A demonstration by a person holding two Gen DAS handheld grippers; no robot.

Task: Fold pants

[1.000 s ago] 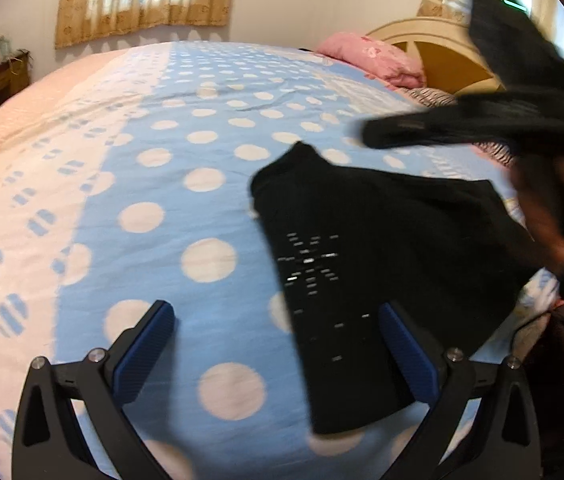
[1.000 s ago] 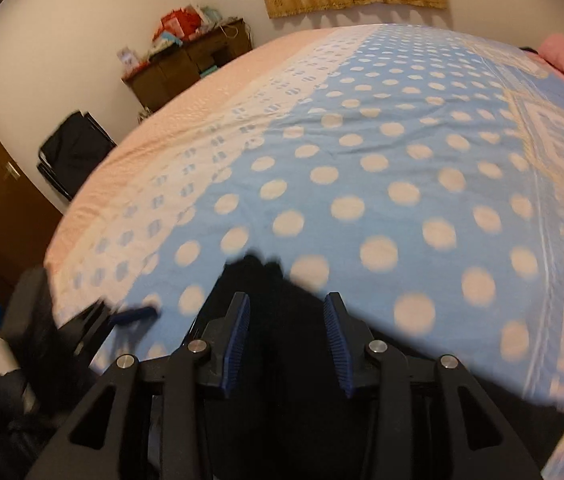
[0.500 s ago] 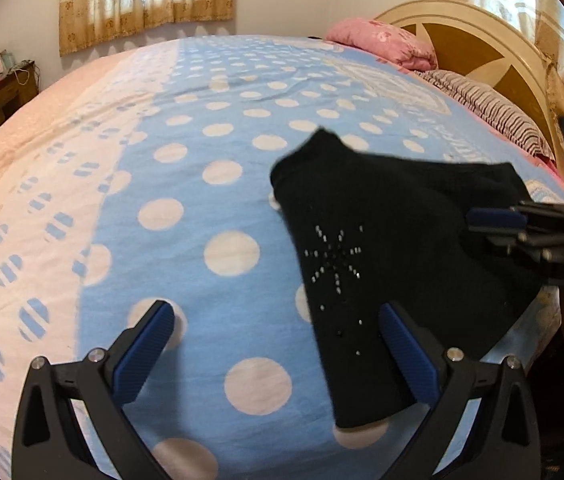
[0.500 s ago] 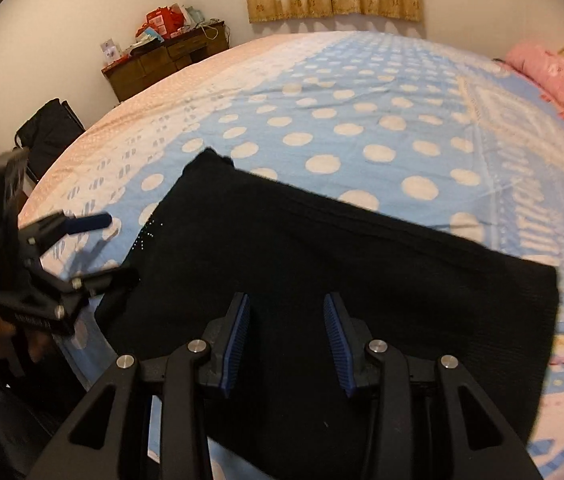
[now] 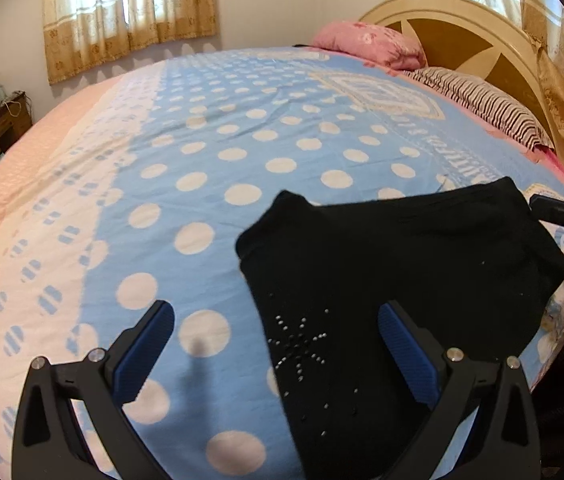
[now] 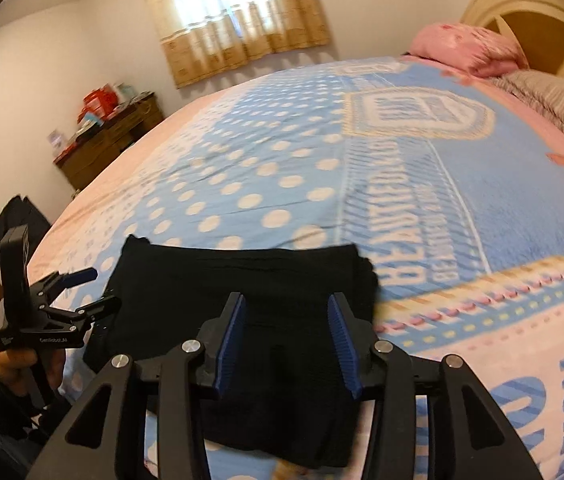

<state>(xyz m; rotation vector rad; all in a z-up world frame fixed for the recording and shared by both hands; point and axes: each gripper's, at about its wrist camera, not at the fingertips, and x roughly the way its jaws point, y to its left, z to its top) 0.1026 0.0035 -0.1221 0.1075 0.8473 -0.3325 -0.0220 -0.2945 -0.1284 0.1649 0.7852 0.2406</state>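
Since the earlier frames, the right gripper (image 6: 286,344) has swung across the bed (image 5: 210,168) toward the headboard side, so the pants (image 5: 394,280) now sit lower and further left in its view. Its jaws have just been opening slightly; they stand partly open, above the fabric, with nothing gripped between them.

The pants lie as a compact black rectangle near the bed's edge, at lower right of the left wrist view, with the studded star pattern facing up. This flat placement probably indicates that a fold is complete and the garment has been let go.

The left gripper (image 5: 274,344) hovers over the pants' near-left corner, angled downward, jaws wide open and empty. In the right wrist view it appears at lower left, carried by a hand (image 6: 22,364) gripping its handle from below. Both grippers point obliquely down at the bed.
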